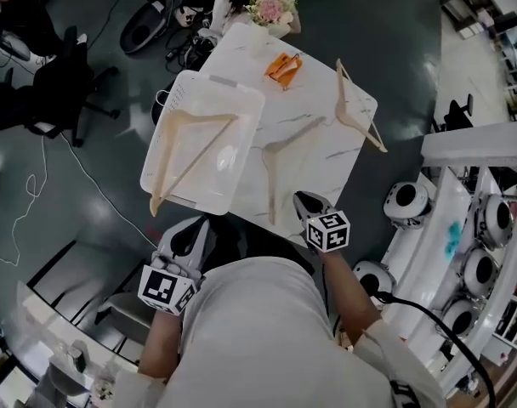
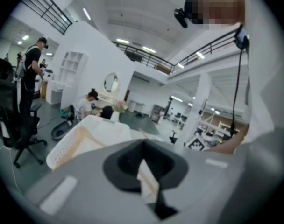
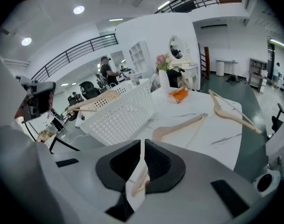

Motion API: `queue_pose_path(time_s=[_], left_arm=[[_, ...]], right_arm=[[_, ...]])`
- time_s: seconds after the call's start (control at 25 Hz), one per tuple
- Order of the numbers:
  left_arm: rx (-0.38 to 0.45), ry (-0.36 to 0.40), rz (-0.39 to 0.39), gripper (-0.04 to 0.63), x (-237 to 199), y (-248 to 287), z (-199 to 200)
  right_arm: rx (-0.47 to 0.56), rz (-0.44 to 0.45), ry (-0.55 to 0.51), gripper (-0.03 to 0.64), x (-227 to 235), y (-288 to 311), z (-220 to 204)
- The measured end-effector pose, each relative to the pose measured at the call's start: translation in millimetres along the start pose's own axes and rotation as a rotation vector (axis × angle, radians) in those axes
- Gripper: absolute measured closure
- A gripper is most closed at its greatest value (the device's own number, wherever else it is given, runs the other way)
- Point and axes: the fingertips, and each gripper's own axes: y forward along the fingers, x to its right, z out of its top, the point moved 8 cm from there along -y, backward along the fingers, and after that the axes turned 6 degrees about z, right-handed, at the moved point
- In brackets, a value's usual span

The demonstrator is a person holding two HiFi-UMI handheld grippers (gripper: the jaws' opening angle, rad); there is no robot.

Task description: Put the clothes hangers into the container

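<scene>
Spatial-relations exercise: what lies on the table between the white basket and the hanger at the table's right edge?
Another wooden hanger lies between the basket and the right-edge hanger; the head view shows it.

Lab hall: mezzanine railing (image 3: 76, 51), office chair (image 1: 59, 92), floor cable (image 1: 42, 164)

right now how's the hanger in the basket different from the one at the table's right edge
The hanger in the basket is already inside the white basket; the right-edge hanger is out on the marble table. The basket hanger leans with one end poking over the rim; the right-edge hanger lies flat, one end overhanging the table's edge. Both are pale and wood-coloured.
</scene>
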Motion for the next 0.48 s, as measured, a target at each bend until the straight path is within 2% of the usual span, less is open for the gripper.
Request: queue_pose_path(time_s=[0.16,0.48], left_arm=[[-0.019,-0.023,0.044,0.594,8.9,4.3,-6.2],[-0.083,-0.080,0.121,0.594,12.6,-0.1,-32.5]], right_arm=[[-0.078,-0.008,0.020,0.603,13.4,44.1,-26.5],[-0.146,-0.008,0.166,0.586,24.9,103.1,-53.0]])
